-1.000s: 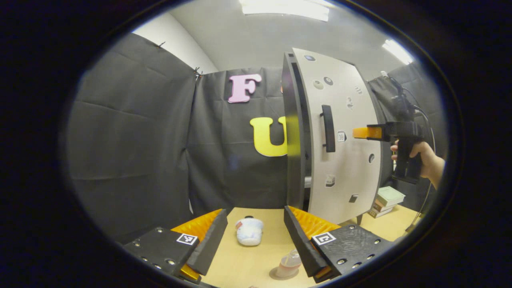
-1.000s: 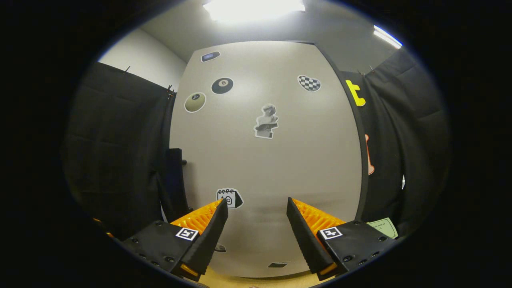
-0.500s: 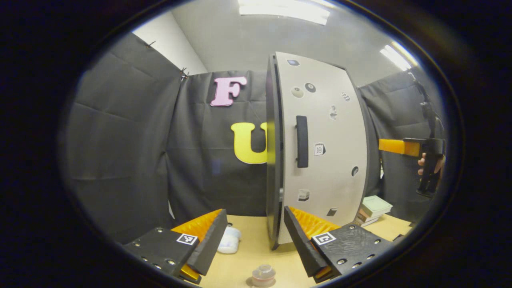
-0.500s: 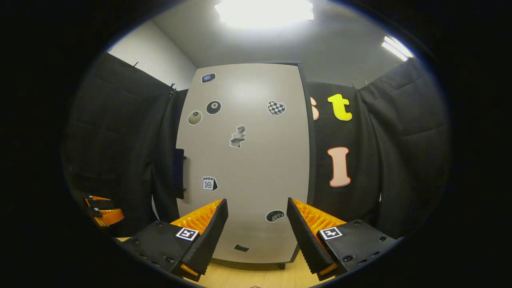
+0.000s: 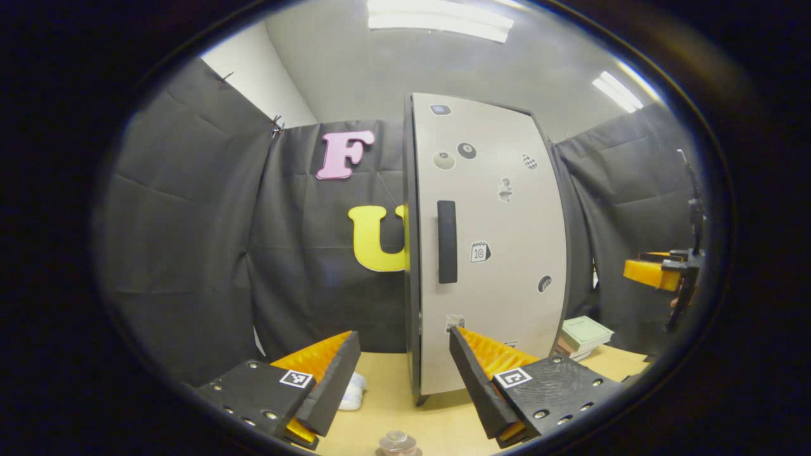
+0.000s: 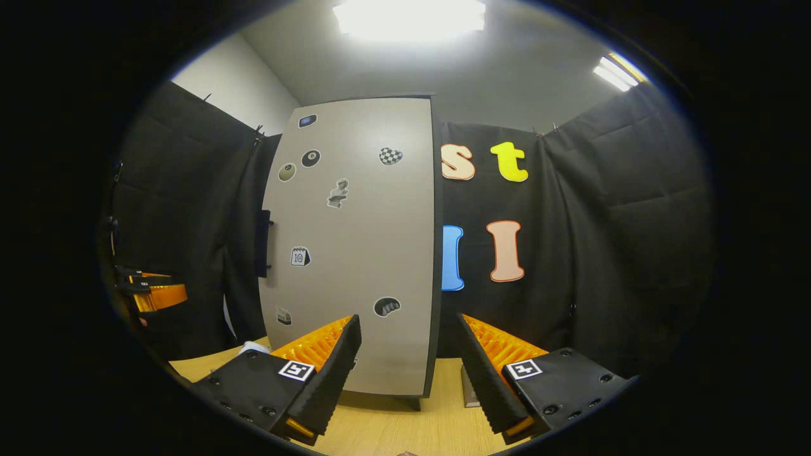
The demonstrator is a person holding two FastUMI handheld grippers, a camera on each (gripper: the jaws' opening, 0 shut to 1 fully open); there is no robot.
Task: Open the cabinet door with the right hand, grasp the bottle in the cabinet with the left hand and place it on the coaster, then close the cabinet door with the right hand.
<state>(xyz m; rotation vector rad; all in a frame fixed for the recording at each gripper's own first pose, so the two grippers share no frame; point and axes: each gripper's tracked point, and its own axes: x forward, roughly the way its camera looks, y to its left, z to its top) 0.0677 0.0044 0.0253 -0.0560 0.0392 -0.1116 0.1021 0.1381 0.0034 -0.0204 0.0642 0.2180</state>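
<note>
The pale cabinet [image 5: 500, 253] stands upright on the table, its door flush with the body, and its dark handle [image 5: 447, 250] is near the left edge. At the bottom edge of the left gripper view I see the top of the small clear bottle [image 5: 397, 442], out on the table in front of the cabinet. The coaster under it is barely visible. My left gripper [image 5: 403, 334] is open and holds nothing, well short of the cabinet. In the right gripper view the door [image 6: 355, 253] and handle [image 6: 263, 244] are ahead to the left. My right gripper [image 6: 408, 318] is open, apart from the door.
A white crumpled object [image 5: 351, 392] lies on the wooden table [image 5: 386, 392] left of the cabinet. A stack of books [image 5: 583, 335] sits at the cabinet's right side. The right gripper [image 5: 637, 271] hangs at the far right, and the left gripper [image 6: 161, 294] at the far left.
The cabinet door has swung from ajar to flush with the body. The right gripper has drawn back and rightward from it. The left gripper has also pulled back, so the bottle sits lower in view.
</note>
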